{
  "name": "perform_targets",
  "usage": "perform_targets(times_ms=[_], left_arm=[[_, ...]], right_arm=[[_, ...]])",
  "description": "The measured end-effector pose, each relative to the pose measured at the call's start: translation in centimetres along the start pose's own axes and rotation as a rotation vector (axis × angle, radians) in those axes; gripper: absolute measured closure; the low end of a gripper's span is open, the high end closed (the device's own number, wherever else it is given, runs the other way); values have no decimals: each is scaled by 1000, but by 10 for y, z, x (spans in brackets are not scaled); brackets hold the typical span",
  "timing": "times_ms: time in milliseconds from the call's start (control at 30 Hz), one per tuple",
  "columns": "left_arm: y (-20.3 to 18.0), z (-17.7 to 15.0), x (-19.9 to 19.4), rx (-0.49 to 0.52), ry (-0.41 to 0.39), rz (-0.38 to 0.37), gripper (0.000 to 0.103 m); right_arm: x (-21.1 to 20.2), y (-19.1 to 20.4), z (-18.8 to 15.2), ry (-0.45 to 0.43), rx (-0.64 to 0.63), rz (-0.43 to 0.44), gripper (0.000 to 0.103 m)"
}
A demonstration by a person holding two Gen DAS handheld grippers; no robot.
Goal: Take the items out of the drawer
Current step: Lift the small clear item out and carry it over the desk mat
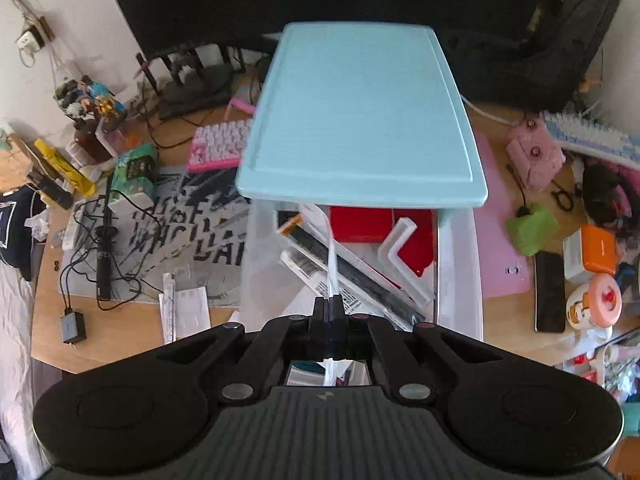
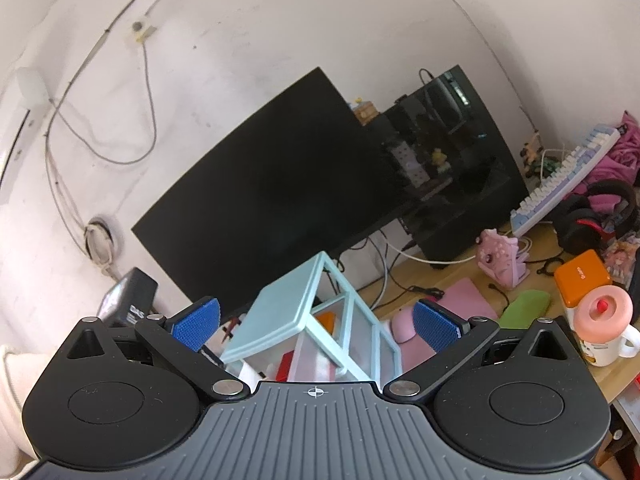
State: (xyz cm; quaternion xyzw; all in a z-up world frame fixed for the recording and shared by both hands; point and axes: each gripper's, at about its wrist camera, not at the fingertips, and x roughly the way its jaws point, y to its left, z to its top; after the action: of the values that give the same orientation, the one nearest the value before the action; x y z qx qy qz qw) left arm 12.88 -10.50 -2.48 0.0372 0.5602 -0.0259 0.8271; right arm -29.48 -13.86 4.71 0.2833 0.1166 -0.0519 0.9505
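The top drawer (image 1: 360, 256) of the pale-blue drawer unit (image 1: 360, 108) stands pulled out directly ahead of the left gripper (image 1: 329, 320), with a red box (image 1: 360, 224), a white angled bracket (image 1: 400, 252) and flat printed packets (image 1: 316, 276) lying inside it. Whichever way the drawer is travelling, the pull should run straight along its slide — level, no twist — since the grip is on a thin edge that could slip or flex.

The left gripper's jaws are pressed together on the clear front lip of the drawer, which shows as a pale strip running between them. The right gripper (image 2: 316, 326) hangs above and behind the unit with its blue pads (image 2: 436, 326) spread wide — holding nothing, touching nothing, free for reaching into the drawer.
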Motion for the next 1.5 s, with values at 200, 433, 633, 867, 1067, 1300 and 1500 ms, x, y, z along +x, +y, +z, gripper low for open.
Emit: perform_targets(times_ms=[200,433,633,867,1067,1300,1500], left_arm=[[13,-4,-15,-15,-47,-24,101],[27,-5,-28,-45,-81,-61,101],[35,-9,-30,-51,-96,-64,101],[35,-11,-51,-23,-165,-91,101],[40,-14,-65,-39,-214,-100,101],[72,-18,-81,-121,-273,-118,101],[116,-26,-83,-223,-328,-94,101]], right_arm=[[-3,12,-3,4,-18,13,0],[-6,27,-5,6,-40,24,0],[-9,35,-5,6,-55,24,0],[-10,41,-7,5,-66,21,0],[-8,50,-8,10,-84,37,0],[-1,63,-9,33,-114,59,0],[14,90,-16,77,-158,97,0]])
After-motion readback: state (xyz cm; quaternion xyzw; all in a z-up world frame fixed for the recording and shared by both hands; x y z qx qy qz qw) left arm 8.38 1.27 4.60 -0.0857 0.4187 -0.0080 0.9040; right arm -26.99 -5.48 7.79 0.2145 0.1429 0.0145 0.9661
